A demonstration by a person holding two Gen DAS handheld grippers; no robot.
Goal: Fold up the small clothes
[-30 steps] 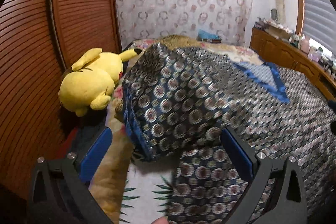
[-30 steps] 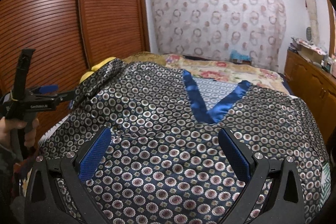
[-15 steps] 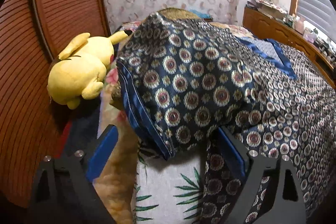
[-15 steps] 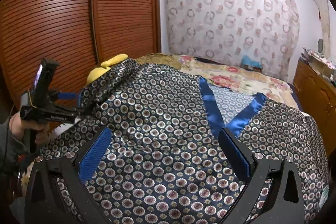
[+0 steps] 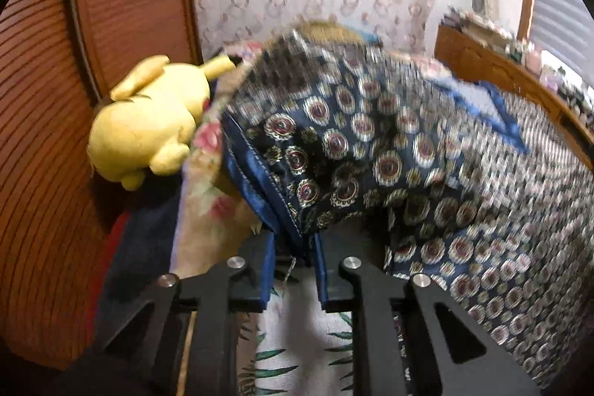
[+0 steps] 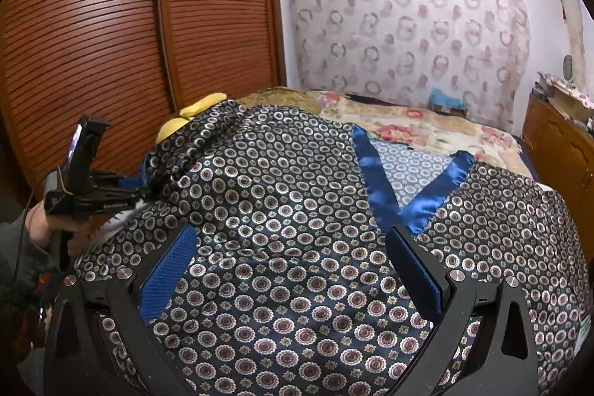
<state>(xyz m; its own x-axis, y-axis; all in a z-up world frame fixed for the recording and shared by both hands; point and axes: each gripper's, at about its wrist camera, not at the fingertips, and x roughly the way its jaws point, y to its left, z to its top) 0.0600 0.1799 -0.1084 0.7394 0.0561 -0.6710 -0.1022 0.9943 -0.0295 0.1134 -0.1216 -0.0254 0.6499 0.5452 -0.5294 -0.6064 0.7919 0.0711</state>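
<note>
In the left wrist view, the left gripper (image 5: pixel 294 258) is seen closing, its blue pads drawn near together on the blue-trimmed cuff of a sleeve (image 5: pixel 319 169) of the patterned garment (image 5: pixel 482 210). The cloth rises from between the pads, ahead and to the right of them. A yellow plush toy (image 5: pixel 148 125) lies ahead to the left, against the wooden wardrobe (image 5: pixel 74 62).

In the right wrist view, the right gripper (image 6: pixel 293 270) is held with its pads wide apart above the garment, nothing between them. The blue V-neck (image 6: pixel 401 188) lies just ahead. Far left, the left gripper is seen at the sleeve, held by a hand (image 6: pixel 39 223).
</note>
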